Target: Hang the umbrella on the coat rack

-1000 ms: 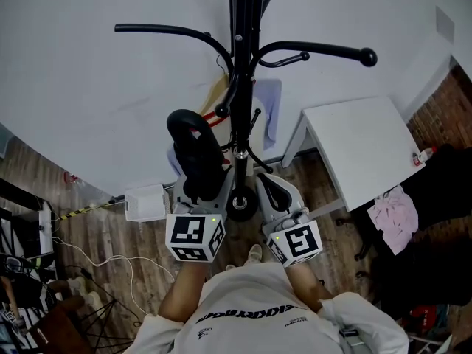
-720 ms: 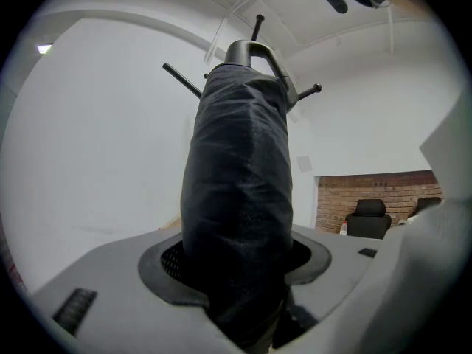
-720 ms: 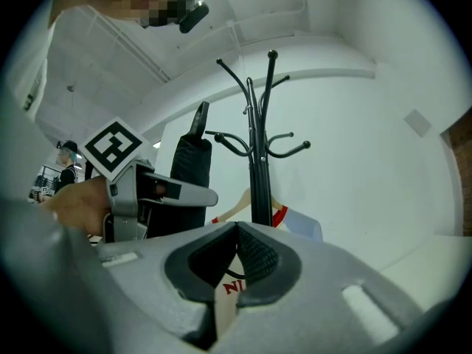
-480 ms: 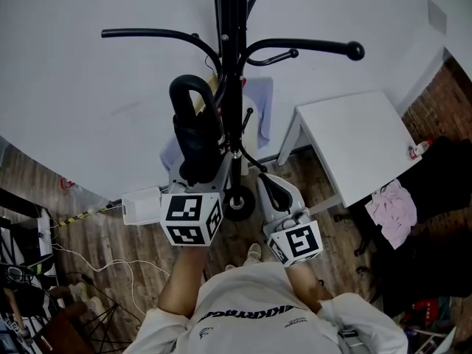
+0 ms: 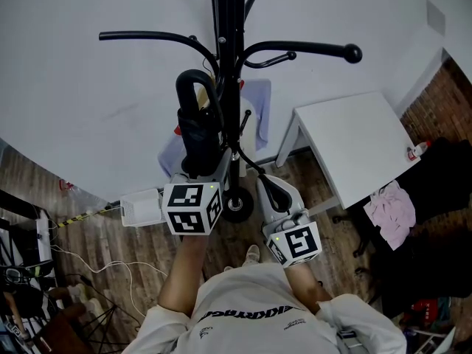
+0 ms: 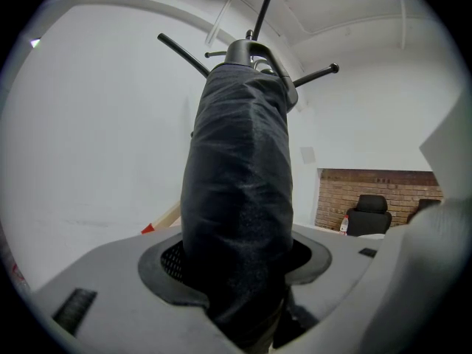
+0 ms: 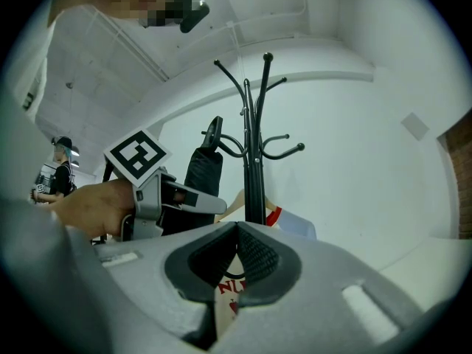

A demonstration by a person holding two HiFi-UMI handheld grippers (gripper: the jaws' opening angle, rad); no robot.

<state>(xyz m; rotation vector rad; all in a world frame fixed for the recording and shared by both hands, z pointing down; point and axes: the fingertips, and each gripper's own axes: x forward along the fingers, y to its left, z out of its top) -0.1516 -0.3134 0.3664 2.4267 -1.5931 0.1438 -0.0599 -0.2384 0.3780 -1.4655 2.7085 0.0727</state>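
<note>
Black and furled, the crook-handled fabric umbrella, clamped in the left gripper, has edged towards twelve o'clock and now stands just at nine o'clock of the black metal coat rack, seemingly near hooking, while the right gripper waits closed, empty.

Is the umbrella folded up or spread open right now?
Folded: the umbrella is a tight black bundle clamped in the left gripper, curved handle up beside the coat rack.
</note>
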